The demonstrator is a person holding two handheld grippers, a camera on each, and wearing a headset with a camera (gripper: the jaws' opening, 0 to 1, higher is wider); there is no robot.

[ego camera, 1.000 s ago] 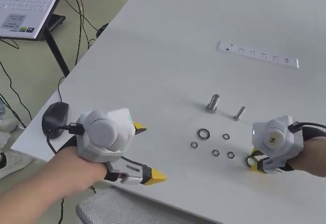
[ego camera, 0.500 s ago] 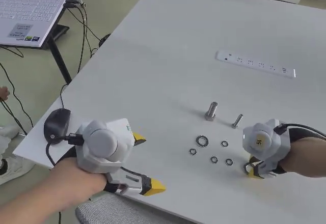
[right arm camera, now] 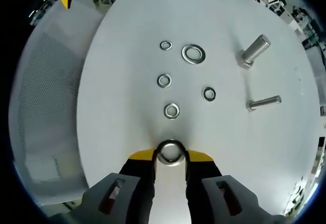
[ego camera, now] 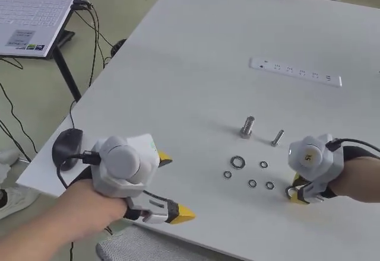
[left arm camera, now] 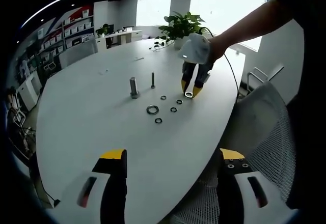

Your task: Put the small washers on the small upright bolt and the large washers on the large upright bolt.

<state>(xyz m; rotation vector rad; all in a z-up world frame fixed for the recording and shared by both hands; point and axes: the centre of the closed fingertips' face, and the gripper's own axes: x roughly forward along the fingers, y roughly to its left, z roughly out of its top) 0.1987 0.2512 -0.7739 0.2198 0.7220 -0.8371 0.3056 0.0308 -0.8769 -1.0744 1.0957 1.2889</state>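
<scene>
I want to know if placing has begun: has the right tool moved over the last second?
No. The right tool, shut on a washer, keeps the same gap to the nearest small washer; only the camera shifted.

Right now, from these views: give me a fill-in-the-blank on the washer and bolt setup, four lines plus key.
1. The right gripper is shut on a ____.
2. The left gripper has its jaws ____, holding nothing.
3. ____ small washers lie loose on the table near one large washer.
4. In the head view, the large bolt stands ____ of the small bolt.
Missing words: washer; open; four; left.
</scene>
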